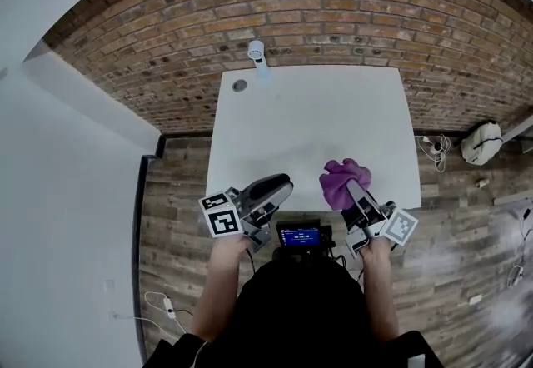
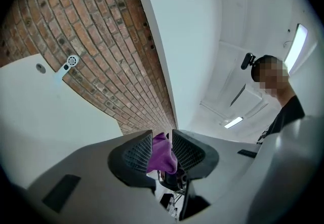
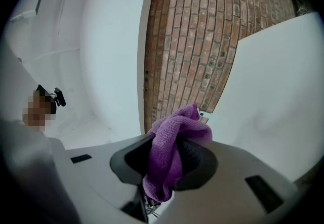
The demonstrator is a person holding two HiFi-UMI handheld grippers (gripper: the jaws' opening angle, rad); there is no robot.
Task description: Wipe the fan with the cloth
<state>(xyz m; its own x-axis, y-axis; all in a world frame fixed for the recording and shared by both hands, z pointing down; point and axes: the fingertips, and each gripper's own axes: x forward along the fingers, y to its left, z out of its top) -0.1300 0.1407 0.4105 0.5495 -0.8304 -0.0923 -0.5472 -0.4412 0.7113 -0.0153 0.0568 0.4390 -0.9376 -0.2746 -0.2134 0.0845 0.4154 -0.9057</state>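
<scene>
1. Fan [image 1: 256, 50] stands at the table's [image 1: 333, 116] far edge, well ahead of left tongs [image 1: 276, 189] and right tongs [image 1: 356, 191]. Cable hole [image 1: 240, 85] is just beside it.
2. White bag [image 1: 483, 142] on the floor, well right of the right tongs.
3. Right tongs clamped on the bunched purple cloth [image 1: 343, 177], over the table's near edge.
4. Left tongs about half open, empty. Cloth near, not touching.
5. Both held about level, tips angled toward each other.
</scene>
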